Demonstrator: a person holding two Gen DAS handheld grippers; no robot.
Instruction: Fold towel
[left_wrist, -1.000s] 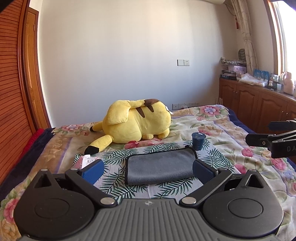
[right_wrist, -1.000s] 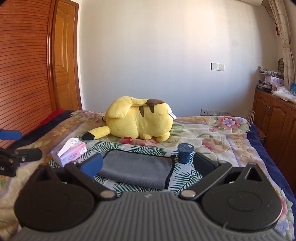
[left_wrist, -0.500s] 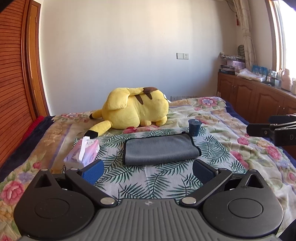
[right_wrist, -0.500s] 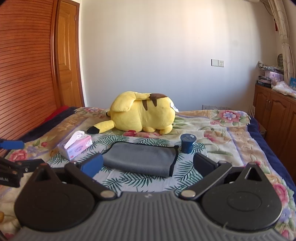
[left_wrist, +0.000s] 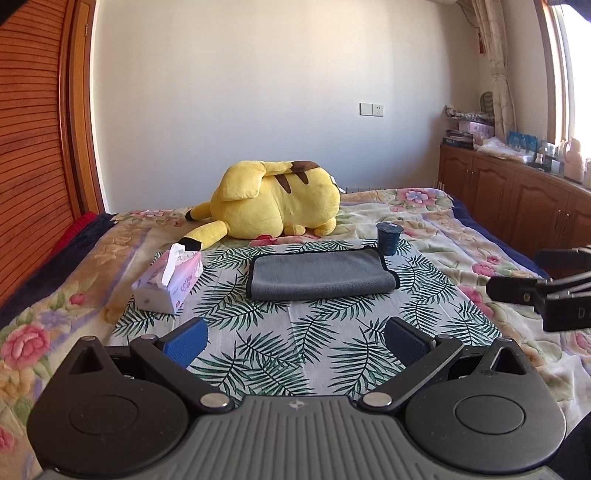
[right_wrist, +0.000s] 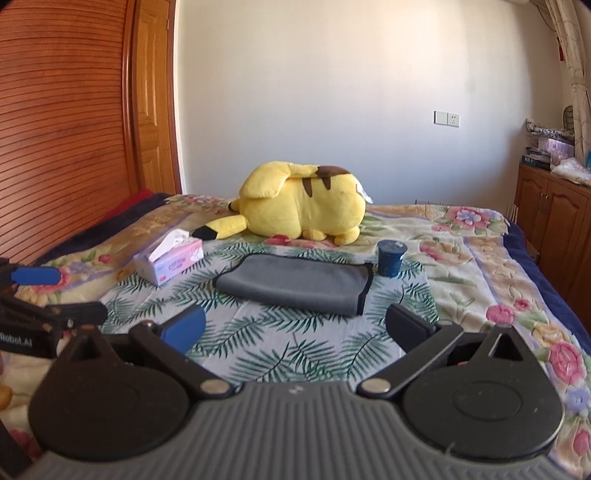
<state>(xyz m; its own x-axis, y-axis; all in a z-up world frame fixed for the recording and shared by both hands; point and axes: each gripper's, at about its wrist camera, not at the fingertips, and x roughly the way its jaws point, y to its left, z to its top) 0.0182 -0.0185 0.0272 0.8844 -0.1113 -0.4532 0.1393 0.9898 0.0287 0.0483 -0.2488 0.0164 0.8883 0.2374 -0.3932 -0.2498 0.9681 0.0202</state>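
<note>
A grey towel (left_wrist: 319, 272) with a black edge lies folded flat on a palm-leaf cloth (left_wrist: 303, 332) on the bed; it also shows in the right wrist view (right_wrist: 295, 284). My left gripper (left_wrist: 295, 341) is open and empty, held back from the towel over the cloth's near part. My right gripper (right_wrist: 295, 328) is open and empty, also short of the towel. The right gripper shows at the right edge of the left wrist view (left_wrist: 543, 291); the left gripper shows at the left edge of the right wrist view (right_wrist: 44, 295).
A yellow plush toy (left_wrist: 277, 206) lies behind the towel. A dark blue cup (left_wrist: 388, 238) stands at the towel's far right corner. A pink tissue box (left_wrist: 168, 280) sits left of it. Wooden cabinets (left_wrist: 517, 206) line the right wall, a wooden wardrobe (right_wrist: 66, 129) the left.
Both grippers have drawn back from the towel and risen; the towel looks farther away and the tissue box has come fully into view. The towel has not moved.
</note>
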